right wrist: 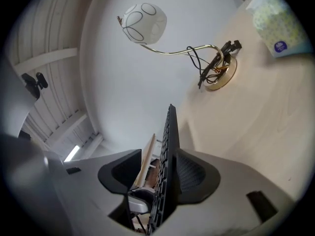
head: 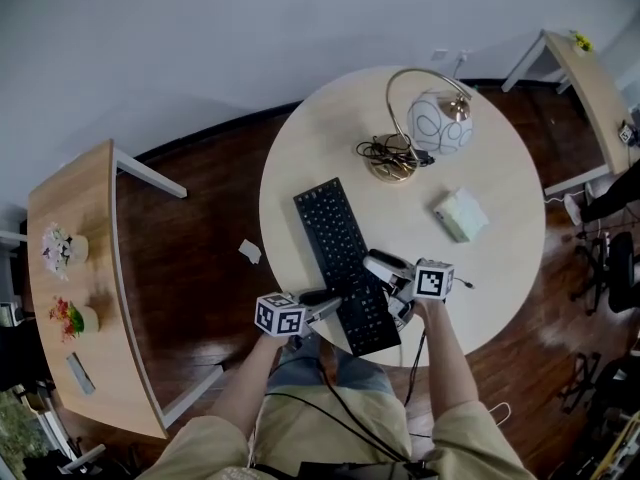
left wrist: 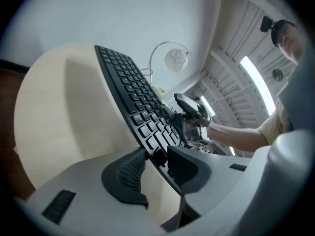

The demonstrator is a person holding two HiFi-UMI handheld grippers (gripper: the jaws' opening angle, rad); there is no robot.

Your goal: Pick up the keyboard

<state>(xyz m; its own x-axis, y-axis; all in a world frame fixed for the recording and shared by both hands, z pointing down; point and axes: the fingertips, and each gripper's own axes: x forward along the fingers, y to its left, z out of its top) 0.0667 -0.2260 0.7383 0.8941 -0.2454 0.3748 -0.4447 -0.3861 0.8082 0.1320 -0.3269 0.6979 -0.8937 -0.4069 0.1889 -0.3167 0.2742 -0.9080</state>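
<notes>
A black keyboard [head: 335,238] lies lengthwise on the round cream table [head: 300,178], its near end at the table's front edge. My left gripper [head: 325,303] grips that near end from the left and my right gripper [head: 392,288] from the right. In the left gripper view the keyboard [left wrist: 128,82] stands tilted above its shadow, its edge pinched by my left gripper [left wrist: 156,163]. The right gripper [left wrist: 189,112] shows beyond it. In the right gripper view the keyboard [right wrist: 170,141] runs edge-on through my right gripper [right wrist: 160,173], against the right pad.
A gold lamp with a white globe shade [head: 435,123] and a tangle of black cable [head: 385,153] stand at the table's far side. A tissue pack [head: 460,213] lies right of the keyboard. A curved wooden desk [head: 70,298] stands to the left, and a paper scrap [head: 250,251] lies on the floor.
</notes>
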